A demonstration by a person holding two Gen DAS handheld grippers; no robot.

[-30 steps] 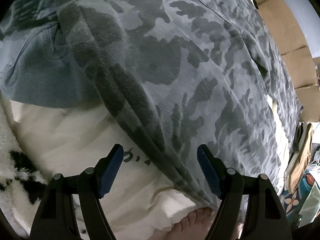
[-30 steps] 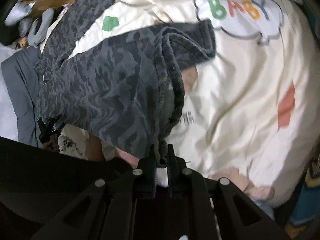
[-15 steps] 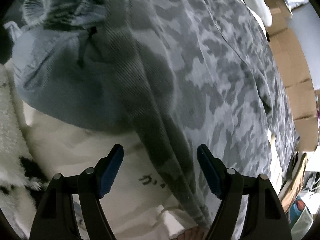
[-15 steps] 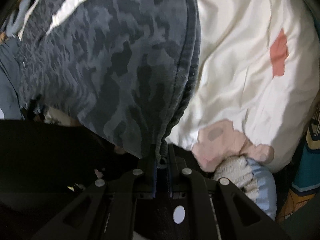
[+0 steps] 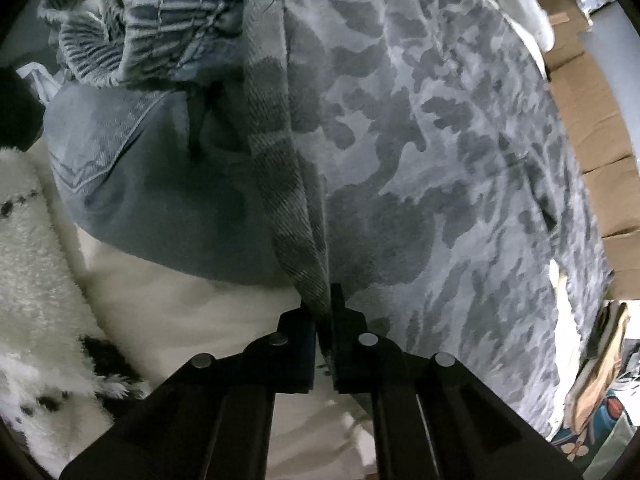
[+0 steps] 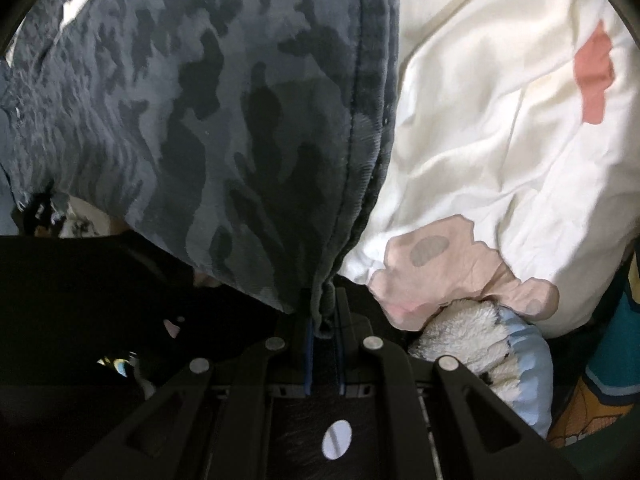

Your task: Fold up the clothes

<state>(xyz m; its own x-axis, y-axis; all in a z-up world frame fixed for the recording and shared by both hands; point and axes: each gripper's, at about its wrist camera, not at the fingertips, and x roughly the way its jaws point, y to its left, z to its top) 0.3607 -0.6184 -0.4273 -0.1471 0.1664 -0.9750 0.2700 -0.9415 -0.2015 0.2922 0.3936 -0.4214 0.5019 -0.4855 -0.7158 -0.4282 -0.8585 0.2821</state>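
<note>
A grey camouflage garment (image 5: 420, 152) fills most of the left wrist view, with its ribbed waistband (image 5: 160, 20) bunched at the top left and a plain grey inner panel (image 5: 152, 184) below it. My left gripper (image 5: 322, 312) is shut on a folded seam edge of this garment. In the right wrist view the same camouflage garment (image 6: 224, 128) hangs from my right gripper (image 6: 322, 312), which is shut on its hemmed corner. The fabric stretches up and away from both grippers.
A cream blanket (image 6: 500, 120) with coloured patches lies under the garment. A fluffy white and black textile (image 5: 36, 280) sits at the left. Cardboard boxes (image 5: 592, 148) stand at the right. A white and light blue plush item (image 6: 492, 352) lies near the right gripper.
My left gripper, open before, has closed on the garment's seam edge. The right gripper kept its hold and pulled the hem closer, so the fabric now covers more of its view.
</note>
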